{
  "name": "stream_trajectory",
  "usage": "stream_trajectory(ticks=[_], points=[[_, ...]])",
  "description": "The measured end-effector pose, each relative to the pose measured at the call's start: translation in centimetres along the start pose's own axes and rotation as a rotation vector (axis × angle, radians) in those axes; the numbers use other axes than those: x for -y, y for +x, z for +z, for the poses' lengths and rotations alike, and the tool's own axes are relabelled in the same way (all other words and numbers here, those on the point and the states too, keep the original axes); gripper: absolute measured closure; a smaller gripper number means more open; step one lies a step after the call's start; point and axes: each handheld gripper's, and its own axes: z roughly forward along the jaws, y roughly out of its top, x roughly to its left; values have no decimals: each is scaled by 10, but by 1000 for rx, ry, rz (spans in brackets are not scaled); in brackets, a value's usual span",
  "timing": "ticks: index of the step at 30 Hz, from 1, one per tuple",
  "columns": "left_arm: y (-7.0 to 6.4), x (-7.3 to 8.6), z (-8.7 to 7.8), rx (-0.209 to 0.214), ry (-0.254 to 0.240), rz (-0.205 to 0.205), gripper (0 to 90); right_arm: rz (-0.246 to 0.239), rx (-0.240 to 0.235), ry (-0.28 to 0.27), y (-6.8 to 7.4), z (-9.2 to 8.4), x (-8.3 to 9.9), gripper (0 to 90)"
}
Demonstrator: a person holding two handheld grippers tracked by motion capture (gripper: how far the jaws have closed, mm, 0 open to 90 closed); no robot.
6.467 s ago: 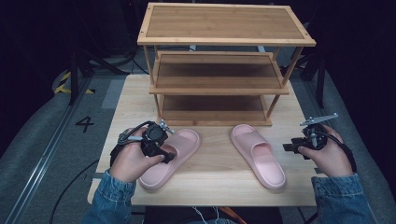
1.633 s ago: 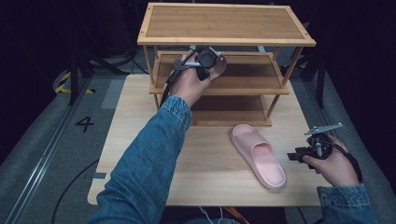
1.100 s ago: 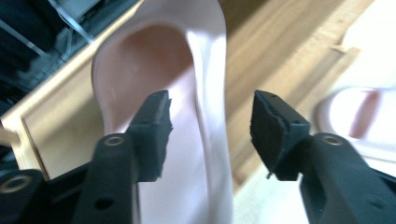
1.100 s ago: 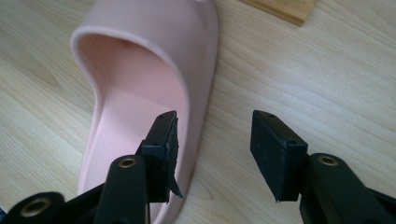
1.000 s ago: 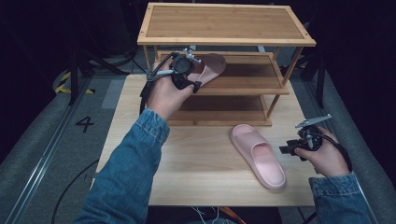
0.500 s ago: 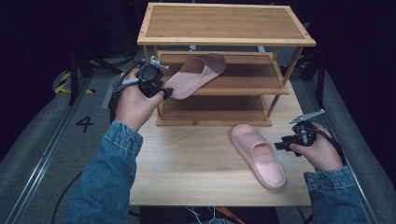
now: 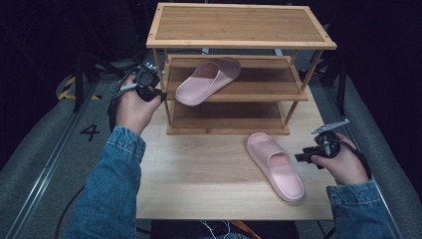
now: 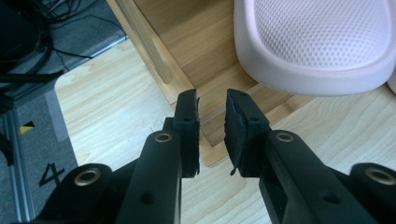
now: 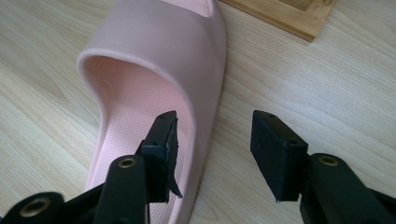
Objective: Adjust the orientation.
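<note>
Right gripper view: right gripper [image 9: 212,149] jaws spread, nothing held, straddling the near rim of the slipper on the table [image 9: 154,93]; its long axis runs ahead and slightly right. Left gripper [image 8: 212,133] empty, jaws slightly apart, with the shelved slipper [image 8: 317,42] up-right.

Table [image 7: 199,164] evenly lit from above, surroundings near black; soft shadows, gripper views sharp, no glare.
</note>
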Motion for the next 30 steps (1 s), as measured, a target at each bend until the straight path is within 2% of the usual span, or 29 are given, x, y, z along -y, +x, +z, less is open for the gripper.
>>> stream_trajectory(ticks=[6,9,15,21,30], points=[[-13,-3,3,48,-22,24,740,15,12,-2,-2,-3,6,523],[-21,-5,2,45,-13,43,745,19,11,-5,-2,-5,8,523],[-30,-7,1,73,-19,66,772,29,16,-4,-4,-6,12,523],[-49,-11,2,116,-18,123,802,34,22,-6,-4,-7,14,523],[-77,-24,9,179,-30,175,823,38,27,-12,-6,-11,18,523]])
